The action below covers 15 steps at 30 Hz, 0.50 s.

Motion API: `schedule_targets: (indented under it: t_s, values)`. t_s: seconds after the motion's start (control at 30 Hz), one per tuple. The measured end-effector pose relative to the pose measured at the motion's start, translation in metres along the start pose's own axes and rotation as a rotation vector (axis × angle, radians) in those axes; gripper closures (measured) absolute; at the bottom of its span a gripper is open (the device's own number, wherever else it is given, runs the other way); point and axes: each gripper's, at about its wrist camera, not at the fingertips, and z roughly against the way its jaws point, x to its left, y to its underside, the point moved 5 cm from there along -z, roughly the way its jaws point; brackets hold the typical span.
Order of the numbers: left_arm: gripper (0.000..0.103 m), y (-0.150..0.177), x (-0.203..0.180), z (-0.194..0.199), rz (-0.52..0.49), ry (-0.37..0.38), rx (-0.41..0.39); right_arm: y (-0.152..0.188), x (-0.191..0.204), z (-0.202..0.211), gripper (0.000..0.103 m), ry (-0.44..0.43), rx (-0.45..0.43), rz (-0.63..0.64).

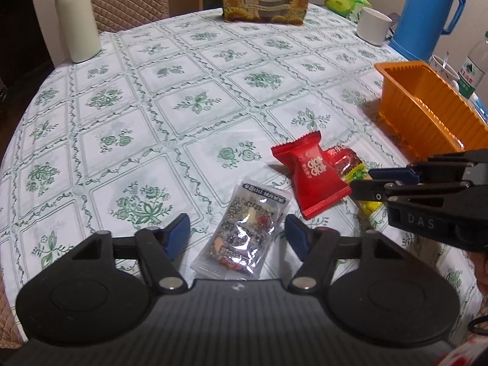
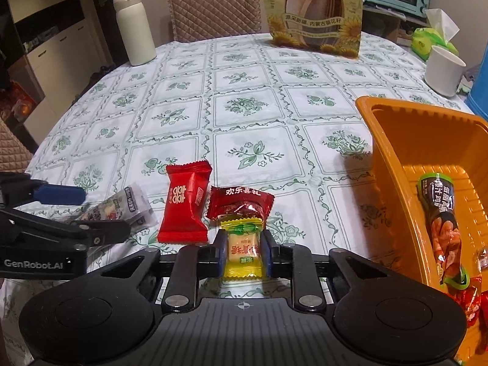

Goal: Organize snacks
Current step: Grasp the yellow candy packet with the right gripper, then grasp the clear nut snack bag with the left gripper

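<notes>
My left gripper point(image 1: 238, 235) is open and low over the tablecloth, with a clear silver snack packet point(image 1: 244, 231) lying between its blue pads, which stand off it. From the right wrist view, that gripper point(image 2: 105, 212) straddles the same packet point(image 2: 122, 207). My right gripper point(image 2: 244, 253) is shut on a yellow candy point(image 2: 243, 251), pads pressing both sides. A red candy point(image 2: 184, 204) and a dark red candy point(image 2: 241, 202) lie just beyond it. An orange tray point(image 2: 384, 140) at the right holds a long dark snack packet point(image 2: 442, 222) and red wrappers.
At the table's far side stand a white bottle point(image 2: 134, 27), a sunflower seed bag point(image 2: 314, 12), a white cup point(image 2: 443, 70), a tissue pack point(image 2: 433, 36) and a blue jug point(image 1: 427, 6). A water bottle point(image 1: 474, 67) is behind the tray.
</notes>
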Motion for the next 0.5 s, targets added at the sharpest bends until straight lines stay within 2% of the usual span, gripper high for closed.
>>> schedule_targets:
  t_s: [0.03,0.1,0.23,0.5]
  values:
    - [0.045,0.0,-0.001,-0.001,-0.005,0.002,0.003,0.0,0.0,0.0,0.08,-0.001,-0.001,0.001]
    - [0.056,0.001,-0.004,-0.002,-0.012,0.017,0.003,0.001,0.0,0.001,0.08,-0.002,-0.001,0.005]
    - [0.06,0.003,-0.008,0.0,-0.026,-0.001,-0.007,0.003,0.001,0.003,0.08,-0.004,0.003,0.016]
    - [0.063,0.022,-0.013,0.014,0.045,-0.015,0.015,0.016,0.004,0.014,0.081,-0.035,0.023,0.028]
